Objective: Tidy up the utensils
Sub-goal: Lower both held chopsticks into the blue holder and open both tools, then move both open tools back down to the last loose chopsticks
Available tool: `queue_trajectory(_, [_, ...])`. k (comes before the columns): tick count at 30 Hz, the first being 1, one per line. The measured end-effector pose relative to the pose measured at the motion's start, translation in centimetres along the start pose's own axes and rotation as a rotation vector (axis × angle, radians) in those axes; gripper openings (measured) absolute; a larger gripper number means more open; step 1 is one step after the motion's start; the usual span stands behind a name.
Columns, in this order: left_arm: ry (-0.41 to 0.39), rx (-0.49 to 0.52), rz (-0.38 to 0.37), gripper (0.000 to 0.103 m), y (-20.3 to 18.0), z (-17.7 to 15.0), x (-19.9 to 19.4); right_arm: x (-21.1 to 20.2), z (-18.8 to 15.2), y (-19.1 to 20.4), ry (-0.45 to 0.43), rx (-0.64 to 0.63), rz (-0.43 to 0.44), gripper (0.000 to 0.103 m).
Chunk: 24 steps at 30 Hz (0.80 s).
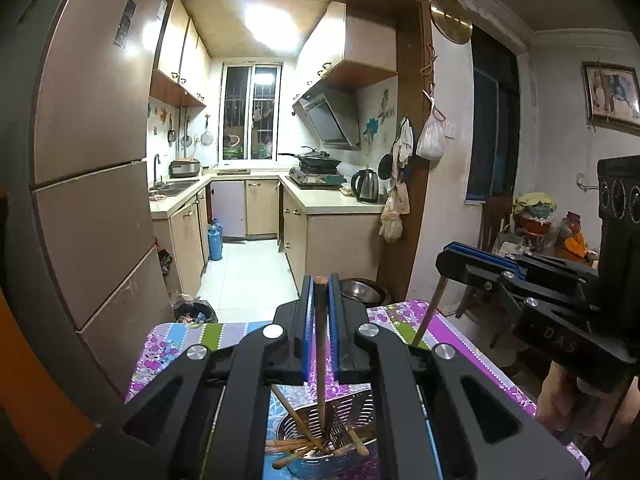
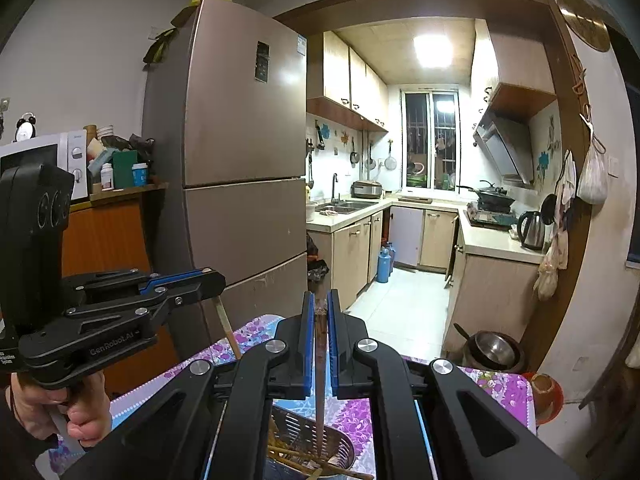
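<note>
Two claws, each pinching one chopstick above the metal holder

The left claw is pressed together on a dark wooden chopstick that stands nearly upright, its lower end down inside the perforated metal utensil holder on the floral-clothed surface. The right claw pinches a second chopstick the same way, its tip also reaching into the holder (seen in the right wrist view as a steel basket set in a bowl). More chopsticks lie loose and crossed in the bottom of the holder. The two claws hang side by side, near each other, each held by a hand on its grip.
</note>
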State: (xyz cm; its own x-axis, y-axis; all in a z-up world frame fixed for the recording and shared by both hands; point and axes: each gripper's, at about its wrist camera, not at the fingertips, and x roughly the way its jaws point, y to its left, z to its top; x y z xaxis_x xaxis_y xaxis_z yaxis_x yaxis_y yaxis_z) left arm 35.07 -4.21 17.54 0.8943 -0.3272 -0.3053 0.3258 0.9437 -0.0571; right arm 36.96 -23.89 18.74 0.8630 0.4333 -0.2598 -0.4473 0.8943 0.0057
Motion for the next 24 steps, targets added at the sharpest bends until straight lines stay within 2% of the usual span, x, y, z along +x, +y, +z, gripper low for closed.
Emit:
queue_trajectory(8, [0.022,-0.017,0.009,0.006,0.6,-0.6,0.9,0.8,-0.5,-1.0,0.017,0.030,0.023,0.008])
queue_trajectory(9, [0.020,-0.018,0.012,0.010,0.7,-0.6,0.9,0.7,-0.6,-1.0,0.017,0.029,0.027,0.013])
queue_trajectory(10, [0.016,-0.019,0.015,0.018,0.8,-0.6,0.7,0.6,-0.6,-0.9,0.014,0.028,0.029,0.020])
queue_trajectory(13, [-0.006,-0.024,0.023,0.037,0.8,-0.4,-0.1,-0.3,-0.4,-0.6,-0.004,0.020,0.033,0.024])
queue_trajectory(18, [-0.048,-0.012,0.050,0.050,0.5,0.1,-2.4,-2.9,0.7,0.3,-0.053,0.003,0.035,0.032])
queue_trajectory(20, [-0.080,0.010,0.065,0.053,0.2,0.1,-4.4,-5.4,1.2,0.9,-0.093,-0.002,0.044,0.036])
queue_trajectory(24, [-0.163,0.041,0.088,0.070,0.1,-0.8,-10.2,-11.6,0.5,2.2,-0.156,-0.001,0.056,0.050])
